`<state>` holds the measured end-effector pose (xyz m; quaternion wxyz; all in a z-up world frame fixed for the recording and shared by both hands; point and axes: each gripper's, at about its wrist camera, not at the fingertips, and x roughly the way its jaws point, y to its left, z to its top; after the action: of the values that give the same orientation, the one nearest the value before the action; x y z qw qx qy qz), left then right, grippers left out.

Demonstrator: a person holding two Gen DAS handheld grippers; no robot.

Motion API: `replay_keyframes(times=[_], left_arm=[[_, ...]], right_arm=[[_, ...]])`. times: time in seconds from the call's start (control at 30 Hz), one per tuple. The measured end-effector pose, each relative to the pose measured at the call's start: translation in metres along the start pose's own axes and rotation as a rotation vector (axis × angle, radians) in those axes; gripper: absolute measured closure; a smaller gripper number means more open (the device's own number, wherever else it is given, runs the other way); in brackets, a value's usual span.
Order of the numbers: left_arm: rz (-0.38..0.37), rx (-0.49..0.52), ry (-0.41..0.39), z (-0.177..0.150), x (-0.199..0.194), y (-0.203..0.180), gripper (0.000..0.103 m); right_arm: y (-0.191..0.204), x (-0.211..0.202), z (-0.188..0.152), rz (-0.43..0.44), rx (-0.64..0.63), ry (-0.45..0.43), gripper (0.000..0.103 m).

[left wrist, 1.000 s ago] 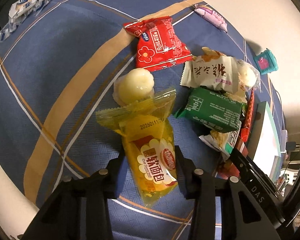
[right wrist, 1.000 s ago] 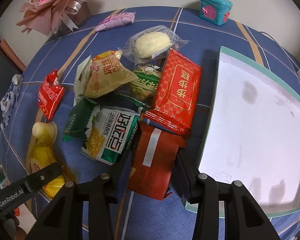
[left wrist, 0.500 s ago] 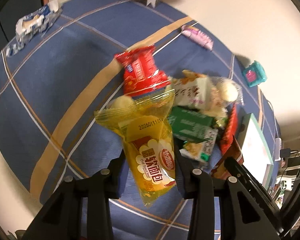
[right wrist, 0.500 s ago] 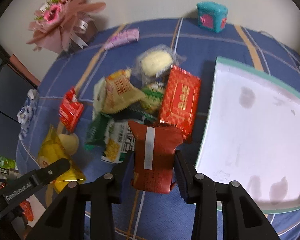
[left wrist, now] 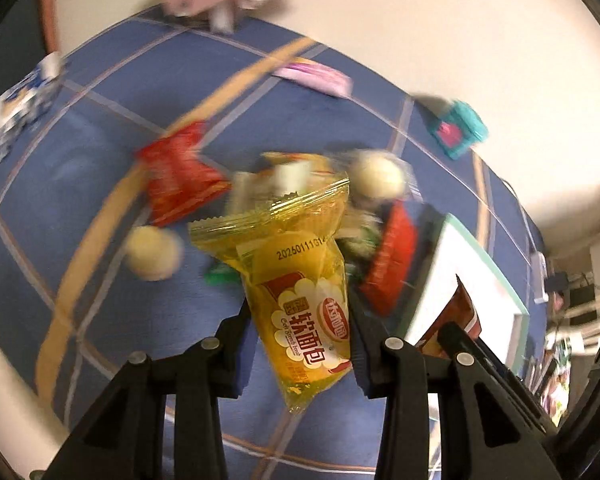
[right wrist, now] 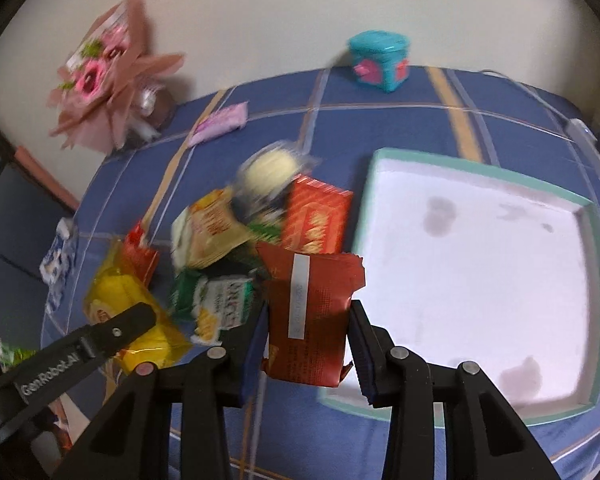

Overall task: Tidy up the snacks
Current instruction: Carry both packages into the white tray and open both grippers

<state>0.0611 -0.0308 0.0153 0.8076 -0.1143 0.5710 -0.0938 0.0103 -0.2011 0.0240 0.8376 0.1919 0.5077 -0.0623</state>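
Both grippers loaded, both packets off the blue plaid cloth.

Left gripper: jaws clamped on the yellow soft-bread packet, centre of the left wrist frame. Long axis along the fingers, crimped top seal pointing away toward the pile, bottom seal hanging down between the fingers.

Right gripper: jaws clamped on the dark red foil packet, lower centre of the right wrist frame, just left of the white tray with the teal rim. Long axis upright along the fingers, white stripe running the same way, torn-looking top edge pointing up-frame.

Tray bare inside, apart from a few stains. Remaining snacks heaped mid-frame, left of the tray.

Risks, as a judgement:
- Slippery film gripped across a narrow waist, so a quick swing could let the yellow packet slide out.
- 2 grippers close together near the tray's left rim, so a collision or a packet snagging the rim looks possible.
- Soft bread liable to be squashed by a hard squeeze.
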Motion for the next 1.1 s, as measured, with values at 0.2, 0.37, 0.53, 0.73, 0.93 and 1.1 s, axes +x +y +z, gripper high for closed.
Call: replay_keyframes(times=[0.2, 0.37, 0.53, 0.73, 0.93, 1.1], left_arm=[[-0.059, 0.144, 0.023, -0.006, 0.015, -0.068, 0.061], [-0.086, 0.261, 0.056, -0.015, 0.035, -0.117, 0.061], [-0.102, 0.347, 0.073, -0.021, 0.054, -0.153, 0.061], [-0.107, 0.412, 0.071, -0.025, 0.074, -0.177, 0.061], [-0.105, 0.456, 0.065, -0.026, 0.092, -0.188, 0.061], [-0.108, 0.456, 0.057, -0.023, 0.101, -0.188, 0.061]], right_arm=[[-0.056, -0.013, 0.006, -0.118, 0.123, -0.017, 0.061], [-0.103, -0.023, 0.007, -0.175, 0.213, -0.029, 0.061], [-0.135, -0.032, 0.007, -0.223, 0.269, -0.041, 0.061], [-0.161, -0.03, 0.01, -0.244, 0.305, -0.044, 0.061], [-0.175, -0.009, 0.009, -0.242, 0.328, -0.025, 0.061], [-0.181, 0.005, 0.008, -0.25, 0.335, -0.009, 0.061]])
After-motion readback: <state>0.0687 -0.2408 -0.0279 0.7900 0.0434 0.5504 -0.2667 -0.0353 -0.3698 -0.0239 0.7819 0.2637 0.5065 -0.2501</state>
